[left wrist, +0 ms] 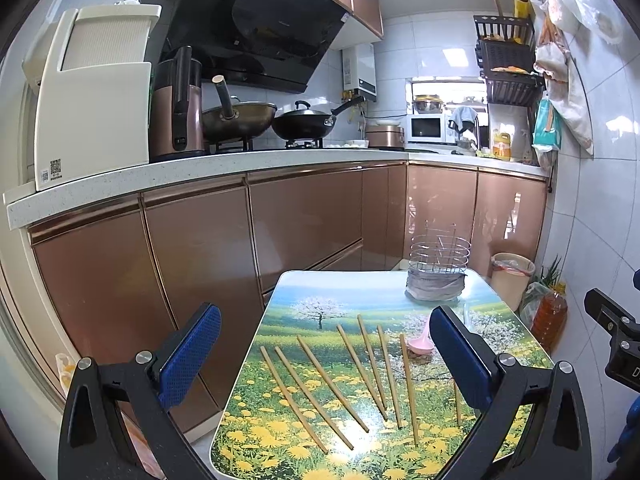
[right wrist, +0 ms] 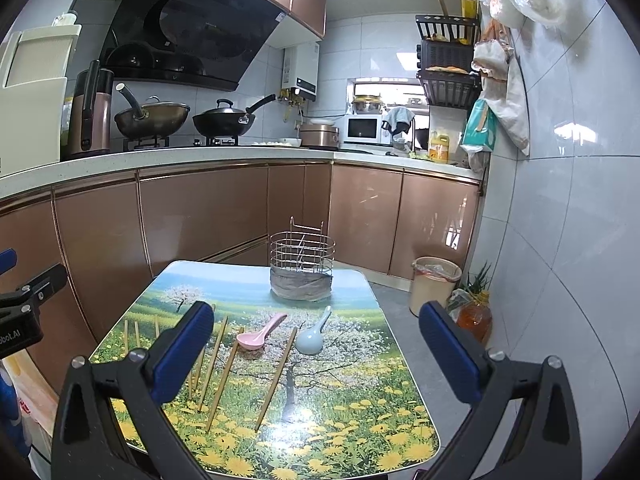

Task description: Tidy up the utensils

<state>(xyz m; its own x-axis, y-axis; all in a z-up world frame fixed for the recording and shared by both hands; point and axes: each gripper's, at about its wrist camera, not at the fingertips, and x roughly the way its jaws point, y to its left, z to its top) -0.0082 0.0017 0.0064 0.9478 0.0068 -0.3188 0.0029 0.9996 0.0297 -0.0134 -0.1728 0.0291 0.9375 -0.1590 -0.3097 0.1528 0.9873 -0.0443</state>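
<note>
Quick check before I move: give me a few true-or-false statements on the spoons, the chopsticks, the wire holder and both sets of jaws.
1. The pink spoon lies on the table. True.
2. The wire holder is full of chopsticks. False: the chopsticks lie loose on the table.
3. The right gripper grips the blue spoon. False: its jaws are open, holding nothing.
4. The left gripper is open. True.

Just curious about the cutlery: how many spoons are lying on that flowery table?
2: a pink plastic spoon mid-table, and a pale blue ceramic spoon just right of it. Both lie before the wire utensil holder.
</note>
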